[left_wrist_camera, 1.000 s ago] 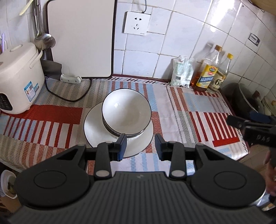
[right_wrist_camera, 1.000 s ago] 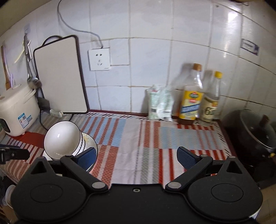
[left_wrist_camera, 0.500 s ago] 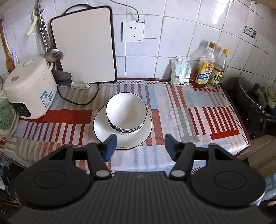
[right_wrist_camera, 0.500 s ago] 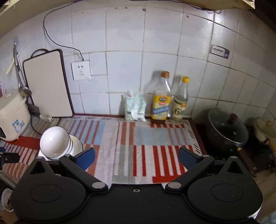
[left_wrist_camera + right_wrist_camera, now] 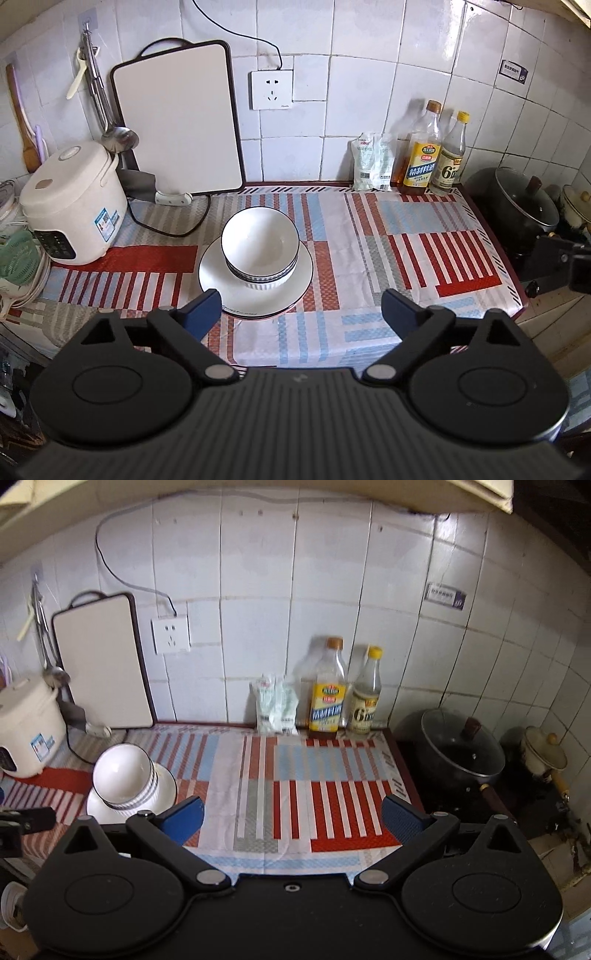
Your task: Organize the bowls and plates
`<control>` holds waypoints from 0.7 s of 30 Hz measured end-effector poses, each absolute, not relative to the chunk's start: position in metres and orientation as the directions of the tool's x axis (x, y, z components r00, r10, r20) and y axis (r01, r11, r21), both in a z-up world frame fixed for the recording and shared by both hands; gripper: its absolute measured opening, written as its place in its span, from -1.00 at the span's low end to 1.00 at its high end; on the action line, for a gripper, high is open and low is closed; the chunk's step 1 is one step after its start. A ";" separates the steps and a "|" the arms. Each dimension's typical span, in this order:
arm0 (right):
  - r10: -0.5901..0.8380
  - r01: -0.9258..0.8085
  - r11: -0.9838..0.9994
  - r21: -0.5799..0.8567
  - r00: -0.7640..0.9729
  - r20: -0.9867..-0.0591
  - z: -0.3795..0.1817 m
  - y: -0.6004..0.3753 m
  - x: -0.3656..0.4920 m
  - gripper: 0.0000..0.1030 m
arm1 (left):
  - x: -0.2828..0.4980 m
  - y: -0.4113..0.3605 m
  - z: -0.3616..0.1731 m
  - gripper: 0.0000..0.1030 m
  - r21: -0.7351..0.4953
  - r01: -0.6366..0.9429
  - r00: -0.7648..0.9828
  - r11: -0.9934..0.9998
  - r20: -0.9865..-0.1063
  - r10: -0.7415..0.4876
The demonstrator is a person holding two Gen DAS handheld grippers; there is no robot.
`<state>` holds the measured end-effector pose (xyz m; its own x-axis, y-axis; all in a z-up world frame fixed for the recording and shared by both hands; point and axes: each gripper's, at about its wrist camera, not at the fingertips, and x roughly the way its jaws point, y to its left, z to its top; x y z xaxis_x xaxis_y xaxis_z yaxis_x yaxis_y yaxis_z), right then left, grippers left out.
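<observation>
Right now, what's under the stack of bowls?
The bowls sit on a white plate with a thin dark rim. Under that plate's front edge a second rim peeks out, so probably another plate. The striped cloth beneath is hidden there, and so is the plates' middle.

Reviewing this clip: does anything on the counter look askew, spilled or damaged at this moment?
Nothing stands out. The stacked bowls sit nested and roughly centred on the plates, no chips or spills visible on the striped cloth. The left gripper is opening with nothing between its fingers; the right gripper is open and empty.
</observation>
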<state>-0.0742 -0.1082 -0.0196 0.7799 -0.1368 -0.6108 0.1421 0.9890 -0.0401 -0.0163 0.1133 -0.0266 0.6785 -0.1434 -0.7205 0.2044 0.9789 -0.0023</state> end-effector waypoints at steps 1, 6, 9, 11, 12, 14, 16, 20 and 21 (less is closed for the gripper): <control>-0.137 0.144 0.989 -0.037 0.786 -0.602 -0.018 -0.108 -0.078 1.00 | -0.019 0.113 -0.026 0.87 -0.001 0.202 0.682 0.979 -0.718 -0.142; -0.140 0.153 0.988 -0.026 0.805 -0.577 -0.015 -0.110 -0.091 1.00 | -0.027 0.111 -0.025 0.91 0.011 0.177 0.669 0.984 -0.735 -0.113; -0.133 0.142 0.989 -0.029 0.810 -0.572 -0.013 -0.109 -0.095 1.00 | -0.031 0.110 -0.025 0.91 0.015 0.170 0.671 0.985 -0.734 -0.105; -0.140 0.142 0.989 -0.040 0.811 -0.567 -0.013 -0.106 -0.097 1.00 | -0.032 0.110 -0.025 0.91 0.012 0.168 0.681 0.986 -0.724 -0.107; -0.142 0.138 0.989 -0.051 0.810 -0.568 -0.013 -0.104 -0.098 1.00 | -0.032 0.110 -0.025 0.91 0.009 0.166 0.679 0.986 -0.726 -0.108; -0.143 0.133 0.989 -0.059 0.812 -0.567 -0.014 -0.099 -0.099 1.00 | -0.032 0.110 -0.026 0.91 0.001 0.160 0.678 0.987 -0.727 -0.109; -0.134 0.124 0.991 -0.057 0.817 -0.561 -0.015 -0.096 -0.100 1.00 | -0.033 0.109 -0.026 0.91 0.004 0.159 0.681 0.987 -0.725 -0.106; -0.166 0.133 0.986 -0.100 0.818 -0.551 -0.023 -0.086 -0.099 1.00 | -0.035 0.108 -0.025 0.91 0.018 0.159 0.689 0.987 -0.718 -0.098; -0.172 0.135 0.985 -0.107 0.814 -0.555 -0.026 -0.085 -0.099 1.00 | -0.036 0.108 -0.024 0.91 0.018 0.158 0.692 0.987 -0.715 -0.098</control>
<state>-0.0985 -0.0848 -0.0255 0.8142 -0.1718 -0.5545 0.1351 0.9851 -0.1068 -0.0358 0.1083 -0.0244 0.6920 -0.0976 -0.7153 0.1576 0.9873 0.0178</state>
